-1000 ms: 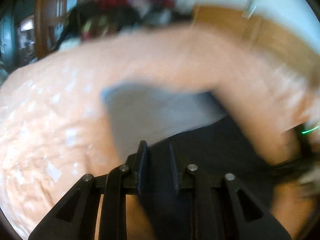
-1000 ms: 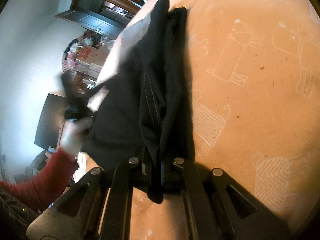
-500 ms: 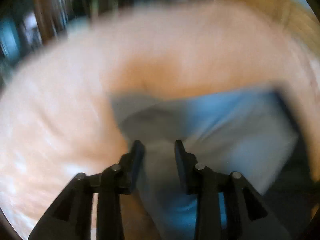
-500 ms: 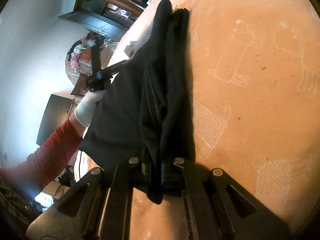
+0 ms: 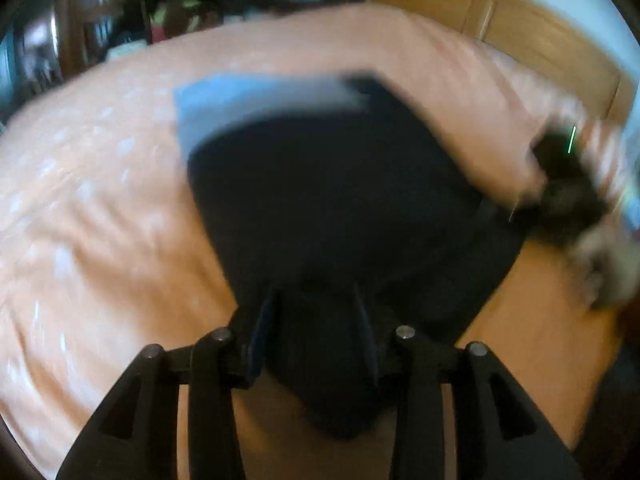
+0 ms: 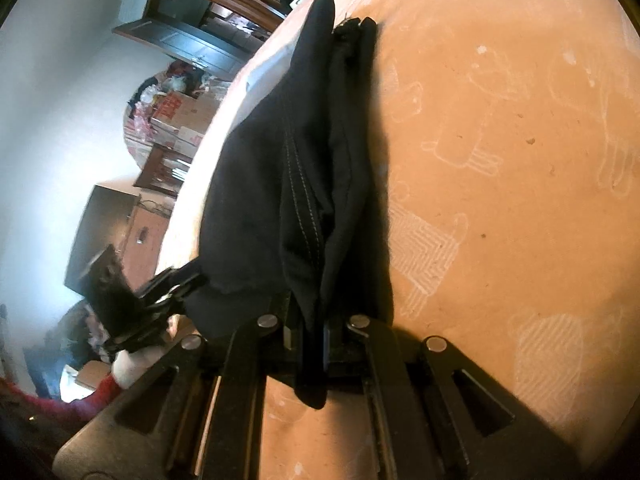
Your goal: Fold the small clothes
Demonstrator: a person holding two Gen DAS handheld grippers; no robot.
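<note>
- Two grippers have hold of one black garment point(image 6: 296, 168), which lies on a peach bedsheet point(image 6: 520, 160) printed with pale animal outlines.
- Nearest in the right wrist view, the right gripper point(image 6: 306, 334) has its jaws drawn almost together on a bunched edge of the cloth; a short tongue of fabric hangs out behind them.
- From that grip the garment runs away across the sheet in thick lengthwise folds, with a line of pale stitching along one fold.
- To the left in the same view, the left gripper point(image 6: 176, 284) clamps the garment's near side corner, and a pale-gloved hand point(image 6: 136, 368) with a red sleeve point(image 6: 100, 394) sits behind it.
- In the blurred left wrist view, the left gripper point(image 5: 316, 332) has its jaws set fairly wide, with black cloth filling the gap between them.
- Farther off there, a light blue layer point(image 5: 240, 104) shows at the garment's far edge.
- At the right of that view the right gripper point(image 5: 560, 184) is a dark smear at the cloth's corner.
- Beyond the bed stand a wooden headboard point(image 5: 520, 28) and a cluttered heap of clothes point(image 5: 200, 0).
</note>
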